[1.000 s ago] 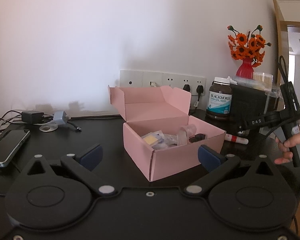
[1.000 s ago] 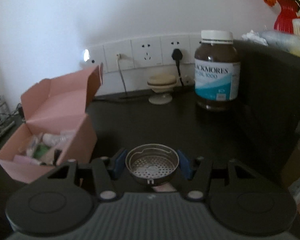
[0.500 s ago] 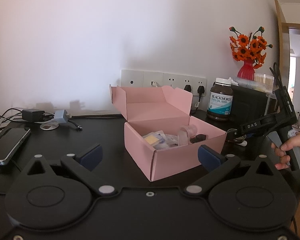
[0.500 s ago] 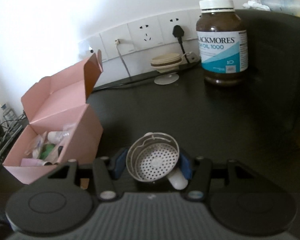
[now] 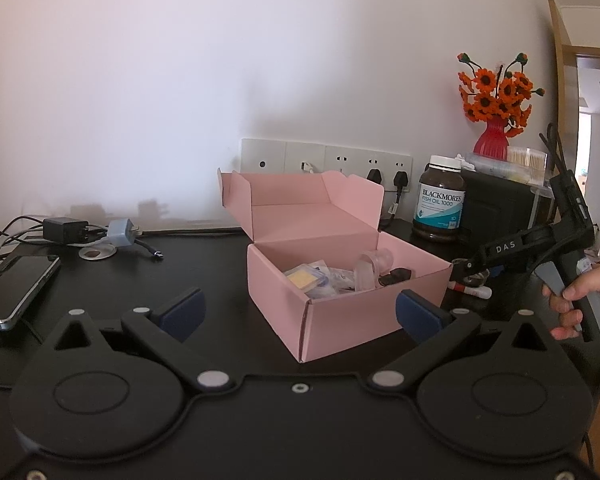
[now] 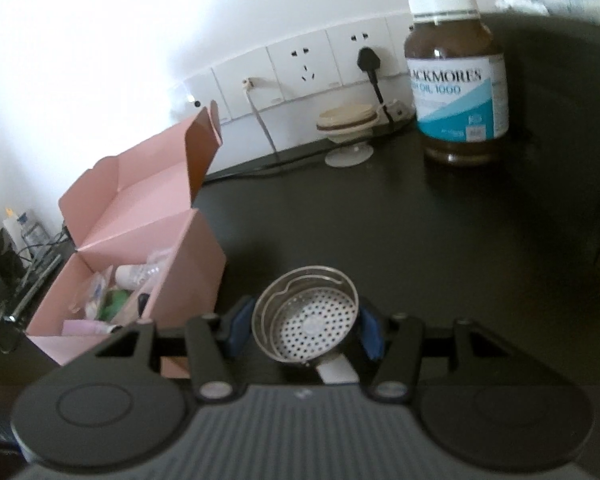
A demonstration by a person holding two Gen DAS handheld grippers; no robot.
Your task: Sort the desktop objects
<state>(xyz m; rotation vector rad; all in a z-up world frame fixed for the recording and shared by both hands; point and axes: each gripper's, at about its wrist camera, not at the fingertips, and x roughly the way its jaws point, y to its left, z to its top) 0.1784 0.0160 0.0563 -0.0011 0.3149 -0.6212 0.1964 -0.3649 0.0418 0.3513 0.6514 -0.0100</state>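
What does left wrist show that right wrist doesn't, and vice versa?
Left wrist only: phone, chargers and cables, orange flowers in a red vase, the open left gripper, and the person's hand holding the right gripper from outside.
Right wrist only: metal strainer clamped in the right gripper, and a cream round dish by the sockets.
Both: pink box, open with small items inside, fish oil bottle, wall sockets, black desk.

Left gripper [image 5: 298,312] – black body, blue pads, silver screws; right gripper [image 6: 305,326] – same, grey ribbed cover.
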